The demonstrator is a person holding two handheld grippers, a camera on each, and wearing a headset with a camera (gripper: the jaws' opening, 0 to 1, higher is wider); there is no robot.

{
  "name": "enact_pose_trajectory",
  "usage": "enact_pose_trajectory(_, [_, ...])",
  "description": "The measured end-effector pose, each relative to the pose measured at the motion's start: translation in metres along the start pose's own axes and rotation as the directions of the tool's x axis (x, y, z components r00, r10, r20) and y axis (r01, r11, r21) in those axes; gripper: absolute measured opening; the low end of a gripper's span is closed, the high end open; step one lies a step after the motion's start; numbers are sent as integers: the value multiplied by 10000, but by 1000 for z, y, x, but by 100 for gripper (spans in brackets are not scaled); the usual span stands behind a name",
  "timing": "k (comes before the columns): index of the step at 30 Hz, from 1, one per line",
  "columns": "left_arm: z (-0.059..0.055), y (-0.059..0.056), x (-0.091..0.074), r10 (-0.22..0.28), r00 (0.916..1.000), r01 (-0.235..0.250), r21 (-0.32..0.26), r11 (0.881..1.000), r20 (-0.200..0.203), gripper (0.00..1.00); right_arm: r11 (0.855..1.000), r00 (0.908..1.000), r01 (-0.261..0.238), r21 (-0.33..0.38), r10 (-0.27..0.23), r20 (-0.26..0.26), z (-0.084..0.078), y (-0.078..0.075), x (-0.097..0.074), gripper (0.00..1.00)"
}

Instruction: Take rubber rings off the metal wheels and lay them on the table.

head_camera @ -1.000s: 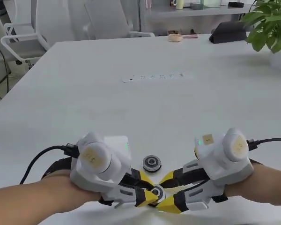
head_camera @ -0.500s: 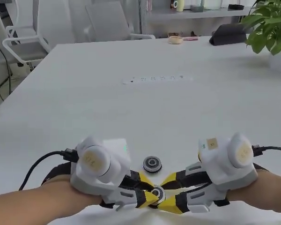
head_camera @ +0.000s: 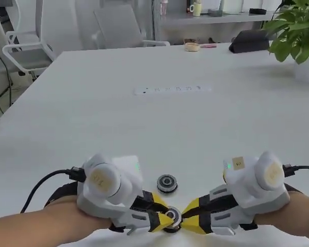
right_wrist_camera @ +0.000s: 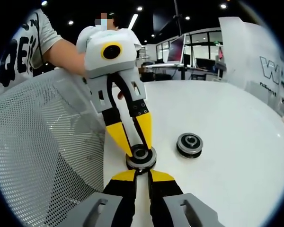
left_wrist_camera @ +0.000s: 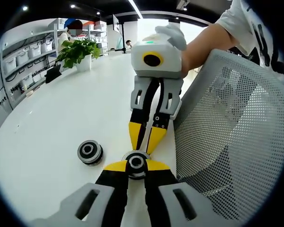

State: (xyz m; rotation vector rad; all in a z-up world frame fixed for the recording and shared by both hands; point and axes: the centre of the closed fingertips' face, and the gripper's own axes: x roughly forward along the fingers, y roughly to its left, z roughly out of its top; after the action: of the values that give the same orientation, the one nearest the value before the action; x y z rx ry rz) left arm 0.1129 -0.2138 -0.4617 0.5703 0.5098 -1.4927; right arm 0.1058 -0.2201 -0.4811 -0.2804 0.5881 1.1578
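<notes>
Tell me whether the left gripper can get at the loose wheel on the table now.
Probably not yet: the left gripper has its jaws shut on the held wheel. The loose wheel lies on the table just beyond, nothing between, so the way looks free once it lets go.

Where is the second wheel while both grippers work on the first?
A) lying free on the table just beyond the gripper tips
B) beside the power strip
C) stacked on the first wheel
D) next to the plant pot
A: the free wheel lies alone on the table, just past the held wheel that the left gripper and right gripper pinch from opposite sides.
</notes>
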Motion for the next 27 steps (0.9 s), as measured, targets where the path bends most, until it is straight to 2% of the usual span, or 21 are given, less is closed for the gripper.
enact_pose_trajectory(7, [0,0,0,67,10000,-67,3,10000,-43,7,9985,9999,-29,543,35,-101,-1,0,-1,1])
enact_pose_trajectory(12, [0,0,0,94,9999,-95,-11,10000,-90,7,9905,10000,-60,1375,58,15,-1,-2,-3,0])
enact_pose_trajectory(15, [0,-1,0,104,9999,-104,-2,9999,-134,7,9757,9998,-162,2184,126,178,0,-3,-5,0])
enact_pose_trajectory(16, [0,-1,1,107,9998,-107,20,9999,-155,7,9727,9998,6,2320,-51,188,-1,-7,-6,0])
enact_pose_trajectory(18, [0,-1,1,115,9997,-114,46,9999,-207,7,9527,9987,-224,3030,73,506,1,-7,-8,0])
enact_pose_trajectory(22, [1,-1,2,131,9997,-132,-13,9999,-226,7,9352,9978,-329,3527,101,662,1,-8,-10,0])
enact_pose_trajectory(23, [1,-1,2,148,9996,-149,-14,9999,-237,7,9263,9970,-369,3749,88,763,2,-8,-11,0])
enact_pose_trajectory(24, [1,-1,3,164,9995,-164,2,9999,-253,7,9091,9949,-465,4139,49,1010,5,-9,-11,0])
enact_pose_trajectory(25, [2,-1,3,177,9995,-178,0,9998,-264,7,8988,9935,-549,4348,55,1141,7,-9,-12,0])
enact_pose_trajectory(26, [2,-1,4,194,9994,-194,-25,9998,-276,7,8900,9927,-593,4521,48,1208,8,-10,-13,0])
enact_pose_trajectory(27, [3,-1,4,211,9994,-212,-33,9998,-282,7,8895,9926,-593,4532,44,1212,8,-10,-13,0])
